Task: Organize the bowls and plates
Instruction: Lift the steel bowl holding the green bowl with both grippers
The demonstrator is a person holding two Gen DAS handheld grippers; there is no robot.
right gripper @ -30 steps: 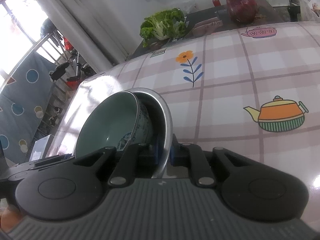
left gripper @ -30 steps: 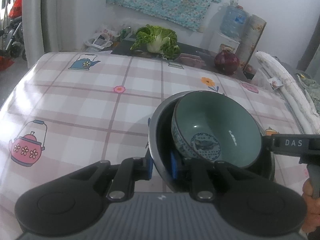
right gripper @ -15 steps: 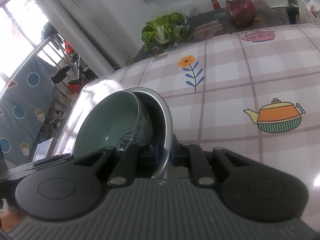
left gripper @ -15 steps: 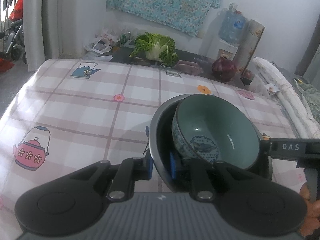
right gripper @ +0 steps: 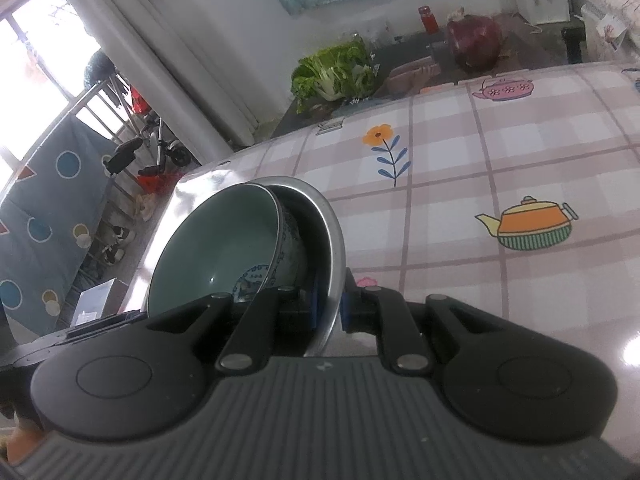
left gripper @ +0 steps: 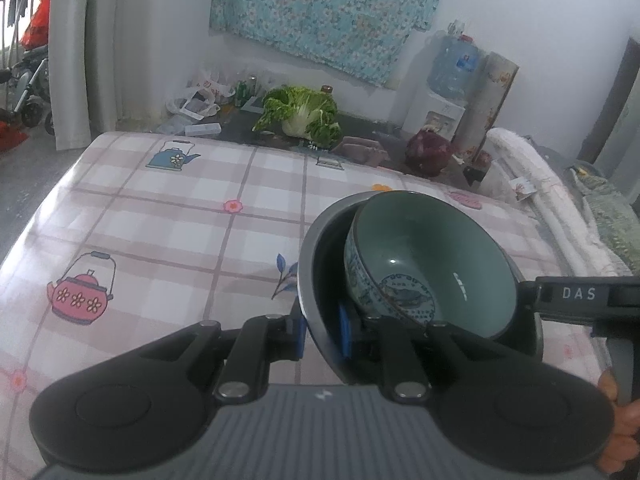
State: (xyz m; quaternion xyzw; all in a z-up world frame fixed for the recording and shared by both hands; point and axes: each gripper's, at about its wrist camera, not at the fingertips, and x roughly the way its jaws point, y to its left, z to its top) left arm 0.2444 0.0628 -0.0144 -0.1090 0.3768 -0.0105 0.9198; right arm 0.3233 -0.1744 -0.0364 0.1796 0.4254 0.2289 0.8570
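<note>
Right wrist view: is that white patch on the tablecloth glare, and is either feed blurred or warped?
Right wrist view: yes, window glare washes out the tablecloth behind the green bowl, with another bright spot at the right edge; straight grid lines bow from fisheye. Left wrist view: even, dimmer light, no glare; the green bowl and metal bowl look sharp, the far cabbage slightly soft.
</note>
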